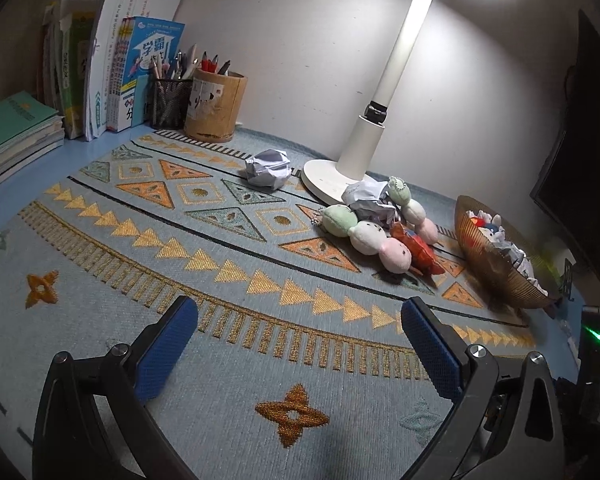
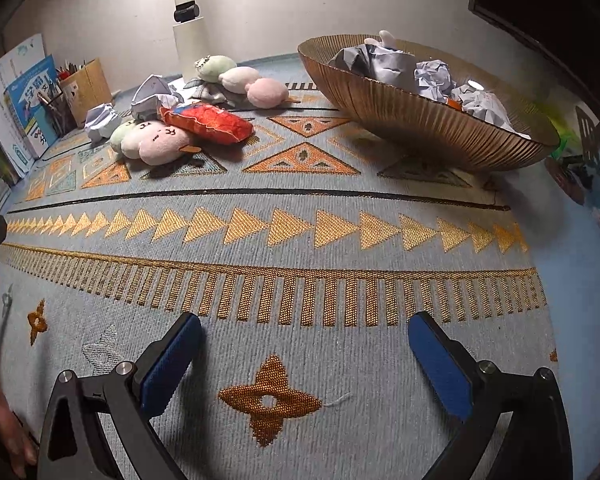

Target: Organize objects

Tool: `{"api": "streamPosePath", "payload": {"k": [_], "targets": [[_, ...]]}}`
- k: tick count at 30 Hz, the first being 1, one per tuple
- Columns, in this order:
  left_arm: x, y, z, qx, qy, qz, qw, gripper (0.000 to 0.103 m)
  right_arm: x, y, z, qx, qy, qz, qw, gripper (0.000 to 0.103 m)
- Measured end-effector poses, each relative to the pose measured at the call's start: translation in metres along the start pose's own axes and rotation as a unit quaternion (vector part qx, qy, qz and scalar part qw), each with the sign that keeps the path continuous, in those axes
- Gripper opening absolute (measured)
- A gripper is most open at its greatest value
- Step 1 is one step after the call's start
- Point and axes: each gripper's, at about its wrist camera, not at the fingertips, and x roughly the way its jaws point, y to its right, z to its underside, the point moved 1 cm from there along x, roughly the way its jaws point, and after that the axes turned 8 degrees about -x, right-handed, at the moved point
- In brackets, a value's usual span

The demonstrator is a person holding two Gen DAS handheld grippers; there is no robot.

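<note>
Blue-covered book upright behind pen cups reads "学霸". Left gripper, right gripper: blue-padded jaws apart, empty, above patterned mat.

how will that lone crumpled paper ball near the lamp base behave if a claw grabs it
The crumpled paper ball probably weighs very little and would crush further under the pads, since it is loosely wadded sheet. Its faceted, uneven shape suggests it would skid or tumble briefly on the woven mat rather than roll far.
</note>
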Motion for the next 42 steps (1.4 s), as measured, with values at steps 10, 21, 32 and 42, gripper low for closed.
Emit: {"api": "streamPosePath", "payload": {"k": [10, 21, 32, 42], "targets": [[0.053, -0.024, -0.089, 0.039, -0.098, 0.017, 0.9943, 0.102, 0.014, -0.028, -0.058, -0.056, 0.009, -0.090, 0.994, 0.101], [0.196, -0.029, -0.144, 0.009, -0.128, -0.023, 0.9915, 0.100, 0.074, -0.038, -0.145, 0.008, 0.036, -0.114, 0.993, 0.099], [0.205, -0.005, -0.148, 0.070, -0.103, -0.065, 0.9901, 0.050, 0.072, -0.038, -0.151, 0.018, 0.058, -0.123, 0.991, 0.063], [0.086, 0.022, -0.076, 0.089, -0.104, 0.028, 0.9902, 0.050, -0.014, -0.016, -0.070, 0.100, 0.065, -0.135, 0.984, 0.037]]}}
